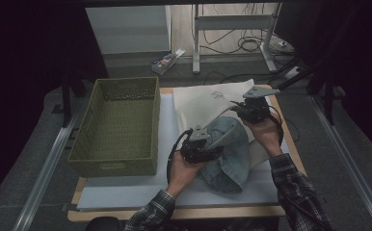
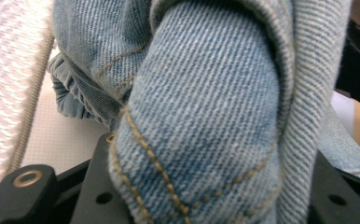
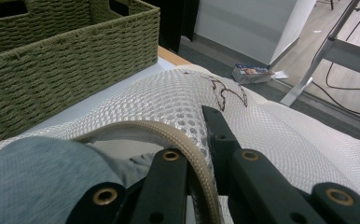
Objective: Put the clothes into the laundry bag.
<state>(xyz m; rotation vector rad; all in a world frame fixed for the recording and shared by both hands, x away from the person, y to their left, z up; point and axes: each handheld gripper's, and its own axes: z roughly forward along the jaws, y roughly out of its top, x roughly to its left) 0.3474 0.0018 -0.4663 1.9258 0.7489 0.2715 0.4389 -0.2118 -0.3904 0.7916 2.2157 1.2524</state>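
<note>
A pale sheet (image 1: pixel 126 192) covers a wooden table (image 1: pixel 297 154) in a dim room, with grey floor, cables and the metal legs of a desk (image 1: pixel 232 21) beyond. On the left of the table stands a rectangular basket (image 1: pixel 119 127) of olive-green woven cord, with straight walls and slot handles; as far as the high view shows, nothing lies in it. To its right lies a white mesh laundry bag (image 1: pixel 208 103), its net of small open cells bearing a dark stitched mark and edged at the mouth with a beige corded trim (image 3: pixel 187 144).

The denim garment (image 1: pixel 230 154), light blue twill with tan double stitching along its seams, lies bunched at the mouth of the bag, part of it apparently already under the mesh, between the two hands.

The left gripper (image 1: pixel 198 144) is clamped on a thick fold of the denim, which fills the space between its black jaws in the left gripper view. The right gripper (image 1: pixel 251 108) has its jaws closed upon the beige trim and mesh at the bag's mouth, holding that edge raised above the denim. Both forearms wear plaid sleeves (image 1: pixel 297 192).
</note>
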